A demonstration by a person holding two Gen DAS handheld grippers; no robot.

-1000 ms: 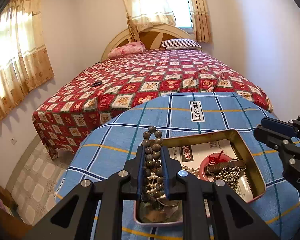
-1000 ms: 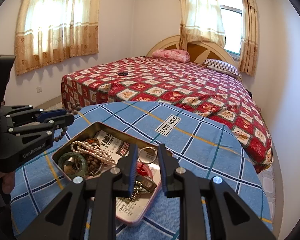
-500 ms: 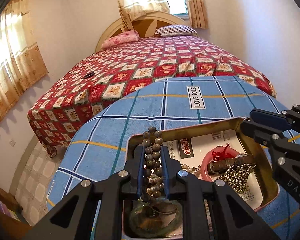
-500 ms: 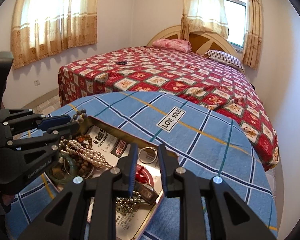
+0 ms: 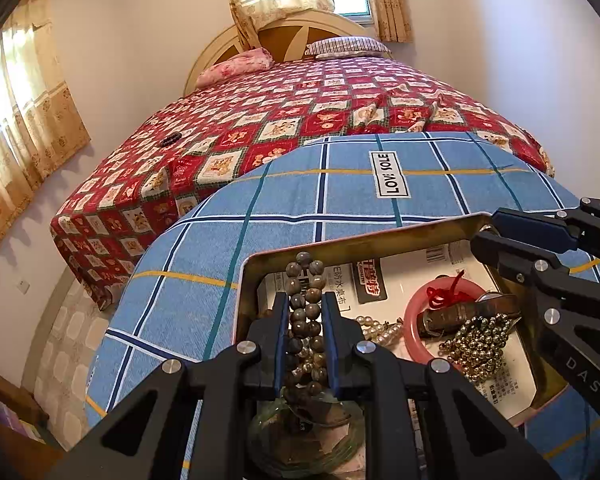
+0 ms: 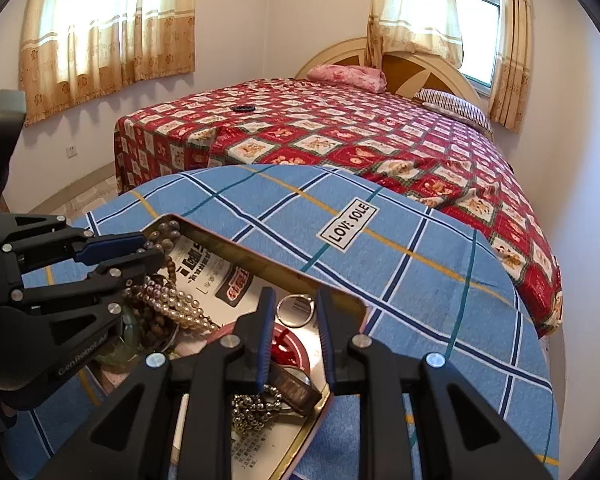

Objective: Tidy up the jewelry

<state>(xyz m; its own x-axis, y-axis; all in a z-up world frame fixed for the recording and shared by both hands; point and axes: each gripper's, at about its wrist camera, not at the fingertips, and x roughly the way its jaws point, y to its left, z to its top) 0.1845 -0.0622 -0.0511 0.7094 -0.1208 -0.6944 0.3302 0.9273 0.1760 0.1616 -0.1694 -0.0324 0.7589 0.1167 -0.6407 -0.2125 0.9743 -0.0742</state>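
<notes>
My left gripper (image 5: 305,300) is shut on a string of brown-grey wooden beads (image 5: 305,280) and holds it low inside the gold metal tin (image 5: 364,242), near its far left corner. The tin also holds a pearl string (image 5: 374,326), a pink bangle with red thread (image 5: 416,312), a gold bead chain (image 5: 476,340) and a green bangle (image 5: 332,448). My right gripper (image 6: 292,302) is open and empty over the tin's right corner, above a metal ring (image 6: 295,309). The left gripper also shows in the right wrist view (image 6: 150,246).
The tin (image 6: 268,268) sits on a round table under a blue plaid cloth (image 5: 340,196) with a "LOVE SOLE" label (image 6: 348,226). A bed with a red patterned cover (image 5: 300,112) stands close behind. Tiled floor (image 5: 60,344) lies to the left.
Both grippers have come lower and closer over the tin. My left gripper has carried the wooden beads down into the tin's left part. The right gripper has stayed open.
</notes>
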